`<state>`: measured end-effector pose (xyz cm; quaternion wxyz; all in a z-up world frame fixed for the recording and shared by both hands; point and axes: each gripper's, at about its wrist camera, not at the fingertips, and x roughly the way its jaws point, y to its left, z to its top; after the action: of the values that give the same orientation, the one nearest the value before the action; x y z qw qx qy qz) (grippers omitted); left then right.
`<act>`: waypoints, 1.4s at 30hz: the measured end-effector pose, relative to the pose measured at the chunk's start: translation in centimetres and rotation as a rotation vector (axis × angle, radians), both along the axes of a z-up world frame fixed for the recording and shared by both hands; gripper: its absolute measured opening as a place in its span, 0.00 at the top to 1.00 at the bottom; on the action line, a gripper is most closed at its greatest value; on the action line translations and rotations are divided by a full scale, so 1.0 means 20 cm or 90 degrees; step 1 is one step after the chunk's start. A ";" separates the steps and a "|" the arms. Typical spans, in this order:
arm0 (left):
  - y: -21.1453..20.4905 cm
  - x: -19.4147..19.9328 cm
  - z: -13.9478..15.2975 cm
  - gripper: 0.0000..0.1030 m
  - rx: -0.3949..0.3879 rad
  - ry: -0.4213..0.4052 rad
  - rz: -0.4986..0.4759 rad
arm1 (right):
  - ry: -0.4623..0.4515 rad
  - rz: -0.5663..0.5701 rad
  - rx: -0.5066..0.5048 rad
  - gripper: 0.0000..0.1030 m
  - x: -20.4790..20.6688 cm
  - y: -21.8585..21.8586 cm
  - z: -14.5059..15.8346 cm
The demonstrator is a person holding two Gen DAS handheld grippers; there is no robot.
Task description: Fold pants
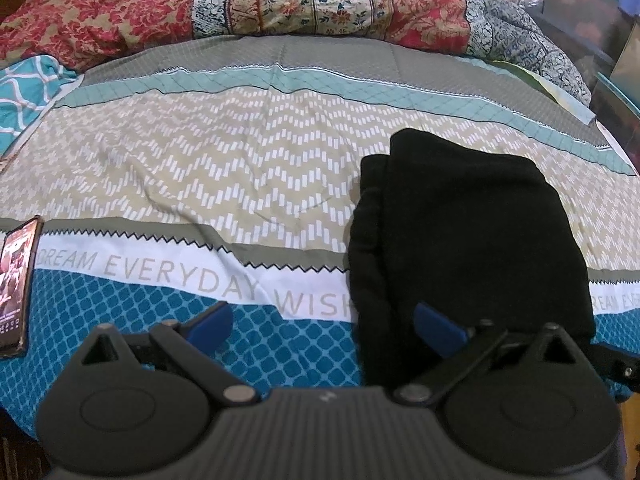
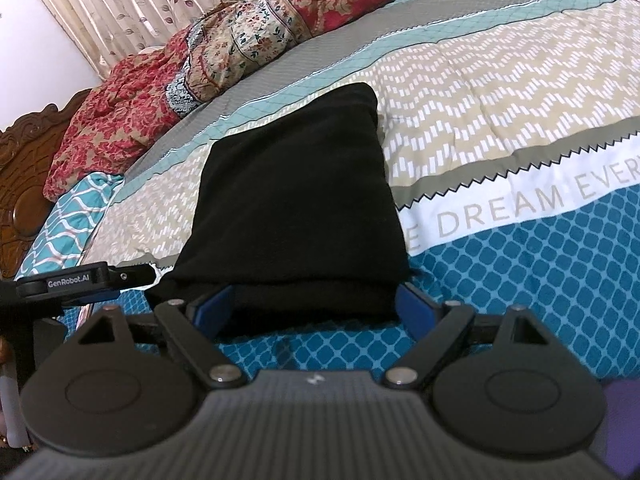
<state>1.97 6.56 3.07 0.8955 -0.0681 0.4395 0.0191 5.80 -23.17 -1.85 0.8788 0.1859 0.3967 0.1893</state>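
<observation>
Both grippers' fingers stood wide apart, holding nothing: the right gripper [image 2: 310,304] straddled the folded black pants [image 2: 296,196] on the bed [image 2: 520,272]; the left gripper [image 1: 324,320] hung beside them.

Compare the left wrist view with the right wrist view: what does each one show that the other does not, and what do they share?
Only the left wrist view shows a phone lying at the bedspread's edge, and the left gripper open over bare bedspread beside the pants.

Only the right wrist view shows a carved wooden headboard, and the right gripper open, its fingers on either side of the pants' near edge.

Both show the folded black pants, the patterned bedspread and the red floral quilt behind.
</observation>
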 end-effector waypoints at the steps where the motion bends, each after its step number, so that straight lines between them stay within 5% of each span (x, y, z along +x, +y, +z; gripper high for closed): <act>1: 0.00 0.00 0.00 0.02 0.002 -0.002 0.003 | 0.000 0.001 0.000 0.13 0.00 0.00 0.00; 26: 0.08 -0.02 -0.04 0.02 0.029 0.008 0.038 | 0.039 0.003 -0.015 0.13 0.00 0.03 -0.04; 42: 0.13 -0.03 -0.23 0.01 0.017 0.079 0.060 | 0.078 -0.002 -0.035 0.13 0.02 0.04 -0.09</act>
<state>1.46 9.08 -1.47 0.8654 -0.0757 0.4903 0.0710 6.14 -22.29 -3.74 0.8578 0.1736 0.4547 0.1655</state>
